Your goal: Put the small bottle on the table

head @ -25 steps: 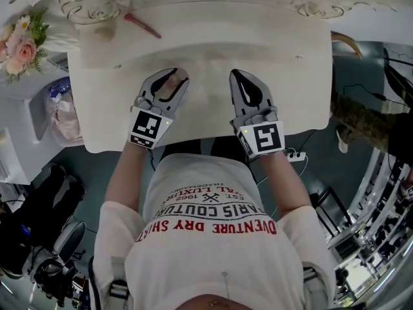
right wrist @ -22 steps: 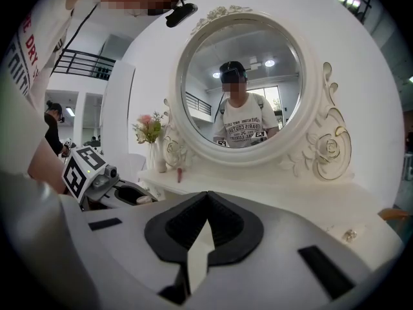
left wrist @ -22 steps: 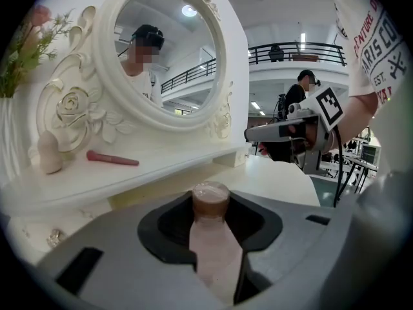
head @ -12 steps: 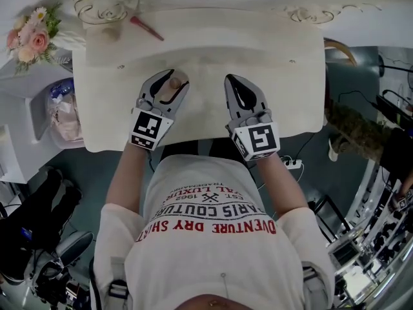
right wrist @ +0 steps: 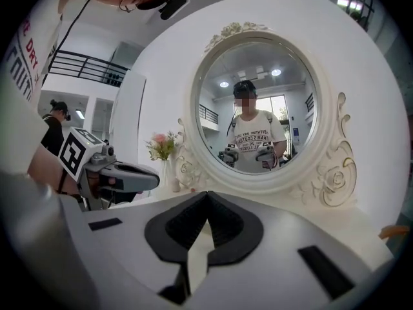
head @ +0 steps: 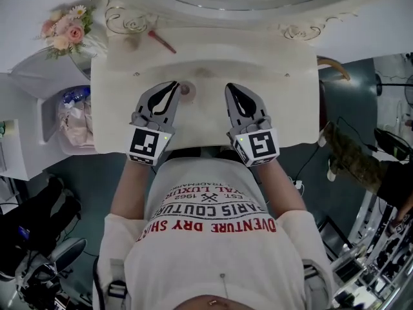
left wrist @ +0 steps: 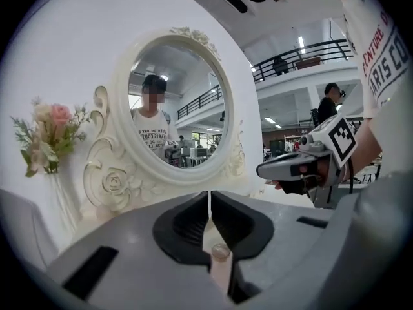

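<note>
While the left gripper (head: 174,86) sits left of centre in the head view, its jaws are clamped on the small bottle (left wrist: 220,263). The left gripper view shows the tips meeting ahead and the bottle standing upright in the slot behind them, cap up. The head view puts the brownish cap at that gripper's inner edge, near the tips, over the middle of the cream table (head: 284,108). Whether the base touches the top: cannot tell.

Handling, by judgement: slim pale body, rounded cap. Likely light and rigid, with smooth sides, so it could slip or swing in a pinch. The foot is narrow, so it would topple easily on release. Best hold is across the body just below the cap, as it appears to be taken here. Setting down wants it vertical, base flat, jaws eased apart slowly.

Right gripper (head: 232,89): jaws drawn together with nothing between them; only pale table top shows through the gap. It lies right of centre, apart from the bottle.

Pose: both forearms reach forward from the torso at frame bottom, roughly parallel. The grippers lie side by side, pointing toward the oval mirror (left wrist: 174,102) at the top, marker cubes facing up. Flowers (head: 64,31) stand upper left, with a red stick-like item (head: 161,42) to their right. Both are well apart from the bottle.
</note>
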Motion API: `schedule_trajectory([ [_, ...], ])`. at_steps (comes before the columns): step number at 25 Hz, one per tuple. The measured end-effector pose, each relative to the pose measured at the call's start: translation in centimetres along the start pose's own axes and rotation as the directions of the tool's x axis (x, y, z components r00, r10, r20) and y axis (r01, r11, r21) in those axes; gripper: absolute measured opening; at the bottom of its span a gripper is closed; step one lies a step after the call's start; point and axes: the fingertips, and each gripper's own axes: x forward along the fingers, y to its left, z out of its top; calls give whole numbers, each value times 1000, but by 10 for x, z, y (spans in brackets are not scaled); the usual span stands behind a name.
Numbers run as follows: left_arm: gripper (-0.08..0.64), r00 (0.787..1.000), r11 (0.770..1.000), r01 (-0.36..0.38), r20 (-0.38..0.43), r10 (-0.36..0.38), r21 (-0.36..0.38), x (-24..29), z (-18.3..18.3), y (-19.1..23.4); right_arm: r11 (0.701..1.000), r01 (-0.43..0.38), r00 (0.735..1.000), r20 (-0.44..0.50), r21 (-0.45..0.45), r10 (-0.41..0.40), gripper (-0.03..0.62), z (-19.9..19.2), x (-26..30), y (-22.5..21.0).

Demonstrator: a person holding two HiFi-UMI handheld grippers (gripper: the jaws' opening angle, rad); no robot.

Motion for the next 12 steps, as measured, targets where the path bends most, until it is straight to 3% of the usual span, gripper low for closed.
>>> schedule_trajectory([
  [12, 8, 994, 995, -92, 65, 89, 35, -49, 59, 24, 1000, -4, 995, 97, -31, 7, -2, 48, -7, 20],
])
